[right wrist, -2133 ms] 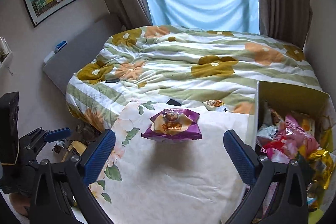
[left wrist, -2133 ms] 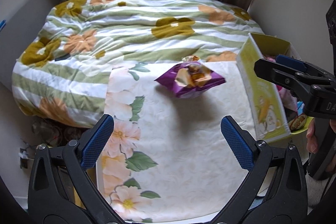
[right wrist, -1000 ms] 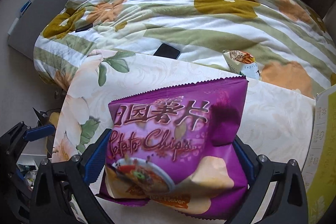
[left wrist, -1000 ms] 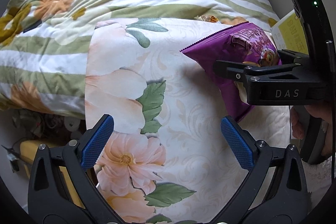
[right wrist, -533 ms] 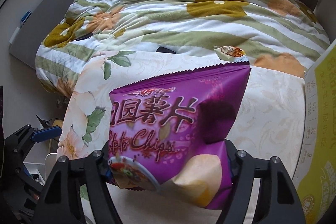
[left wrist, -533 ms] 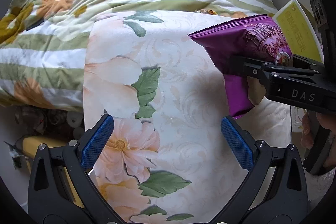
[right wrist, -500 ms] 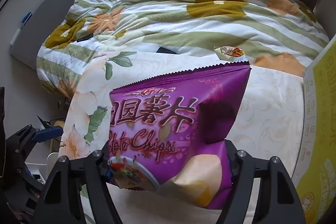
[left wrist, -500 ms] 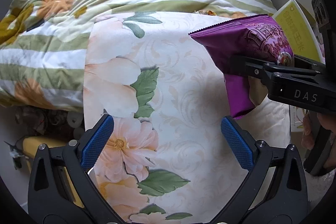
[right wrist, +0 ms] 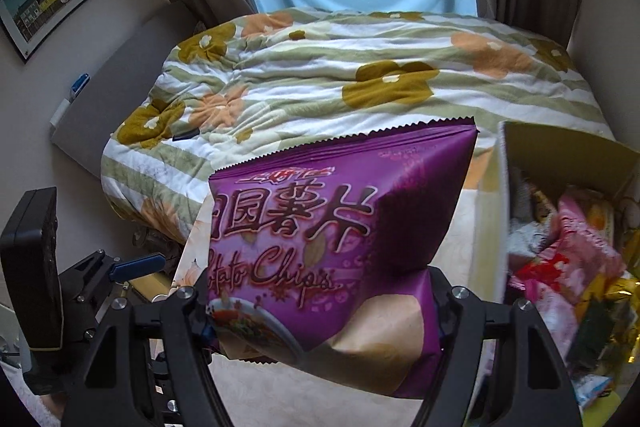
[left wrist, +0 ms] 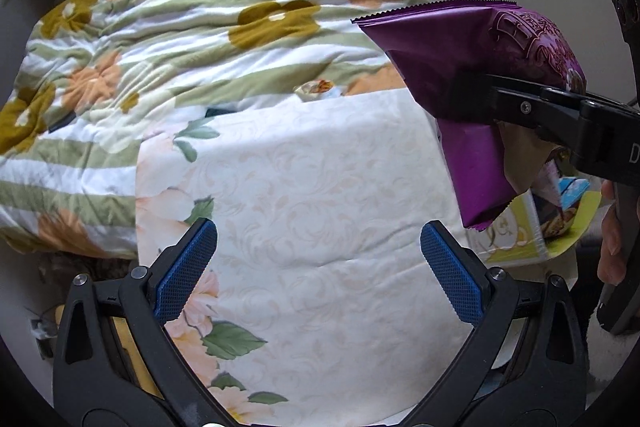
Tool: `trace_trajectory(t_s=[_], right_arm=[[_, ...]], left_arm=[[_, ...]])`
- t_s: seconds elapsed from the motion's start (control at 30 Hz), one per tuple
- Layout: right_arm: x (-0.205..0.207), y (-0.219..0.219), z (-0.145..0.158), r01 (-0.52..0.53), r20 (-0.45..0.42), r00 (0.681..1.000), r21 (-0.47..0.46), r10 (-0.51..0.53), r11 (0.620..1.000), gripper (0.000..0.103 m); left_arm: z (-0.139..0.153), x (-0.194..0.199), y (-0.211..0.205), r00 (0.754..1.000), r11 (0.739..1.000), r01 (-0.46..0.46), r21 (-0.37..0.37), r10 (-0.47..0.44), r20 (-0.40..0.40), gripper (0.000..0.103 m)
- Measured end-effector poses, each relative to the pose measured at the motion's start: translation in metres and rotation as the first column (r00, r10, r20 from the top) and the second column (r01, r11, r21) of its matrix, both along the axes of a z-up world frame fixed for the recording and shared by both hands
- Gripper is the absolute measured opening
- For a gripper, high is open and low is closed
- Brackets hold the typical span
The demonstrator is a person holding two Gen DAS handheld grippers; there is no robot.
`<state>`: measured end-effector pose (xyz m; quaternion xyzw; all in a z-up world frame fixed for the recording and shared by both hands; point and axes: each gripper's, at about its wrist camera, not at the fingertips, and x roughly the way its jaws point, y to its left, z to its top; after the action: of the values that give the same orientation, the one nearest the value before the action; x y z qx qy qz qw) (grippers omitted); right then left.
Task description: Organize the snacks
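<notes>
**Purple chip bag held off the bed, beside the snack box**

Left gripper (left wrist: 318, 253): jaws wide apart, nothing between the blue pads (left wrist: 185, 269); it hangs over the pale floral cloth (left wrist: 304, 187) spread across the near part of the bed.

Quilt (left wrist: 168, 67): green-and-white stripes with orange and mustard flowers, covering the far part of the bed. A dark flat item (left wrist: 218, 111) lies at the cloth's far edge; too little shows to name it.

Small snack packet (left wrist: 318, 89): lies on the quilt just past the far edge of the cloth, well apart from both grippers.

Chip bag (right wrist: 340, 227): purple, printed "Potato Chips", raised clear of the cloth and tilted, its serrated top edge pointing away from the camera. In the left wrist view it (left wrist: 452, 55) hangs at the right, above the near corner of the box.

Right gripper (right wrist: 320, 311): jaws closed on the lower part of the chip bag, one from each side. A hand (left wrist: 610, 227) grips its handle.

Box (right wrist: 568, 151): cardboard, open-topped, at the right edge of the bed, filled with assorted snack packets (right wrist: 560, 259) in pink, red and gold.
</notes>
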<state>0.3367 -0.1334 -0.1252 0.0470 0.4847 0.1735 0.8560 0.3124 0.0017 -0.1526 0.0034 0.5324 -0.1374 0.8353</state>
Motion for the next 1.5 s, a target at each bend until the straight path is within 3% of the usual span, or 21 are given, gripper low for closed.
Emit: trace_trajectory(t_s=[0.17,0.3,0.6,0.67,0.7,0.73,0.77,1.1,1.5], right_arm=[[-0.009,-0.066,0.025,0.091,0.05,0.995,-0.025,-0.09,0.996,0.07],[-0.013,-0.121,0.027,0.157,0.042,0.987,-0.022,-0.156,0.987,0.07],[-0.003,-0.216,0.008,0.201,-0.006,0.98,-0.02,-0.201,0.979,0.072],[-0.002,-0.226,0.003,0.201,-0.016,0.979,-0.007,-0.201,0.98,0.077],[-0.002,-0.231,0.001,0.204,-0.007,0.979,-0.009,-0.204,0.979,0.087],[-0.003,-0.234,0.001,0.208,0.004,0.978,-0.015,-0.208,0.978,0.098],[-0.005,-0.237,0.0,0.212,0.013,0.977,-0.024,-0.212,0.977,0.102],[-0.044,-0.241,0.015,0.232,0.073,0.97,-0.002,-0.232,0.973,0.102],[-0.167,-0.19,0.061,0.266,0.196,0.947,-0.039,-0.254,0.963,0.102]], left_arm=[[0.03,-0.002,-0.058,0.996,0.998,0.062,-0.012,-0.061,0.06,0.101],[0.04,-0.009,-0.104,0.992,0.995,0.097,-0.008,-0.096,0.083,0.101],[0.03,-0.033,-0.176,0.995,0.998,0.066,-0.017,-0.064,0.073,0.101],[0.025,-0.038,-0.182,0.997,0.999,0.046,-0.026,-0.044,0.066,0.101],[0.023,-0.042,-0.185,0.998,0.999,0.035,-0.031,-0.033,0.057,0.101],[0.02,-0.043,-0.185,0.998,0.999,0.025,-0.032,-0.023,0.05,0.101],[0.018,-0.046,-0.187,0.999,0.999,0.018,-0.03,-0.016,0.046,0.101],[0.028,-0.08,-0.173,0.998,1.0,-0.009,-0.021,0.011,0.069,0.101],[0.095,-0.171,-0.112,0.966,0.999,-0.048,-0.01,0.049,0.253,0.101]])
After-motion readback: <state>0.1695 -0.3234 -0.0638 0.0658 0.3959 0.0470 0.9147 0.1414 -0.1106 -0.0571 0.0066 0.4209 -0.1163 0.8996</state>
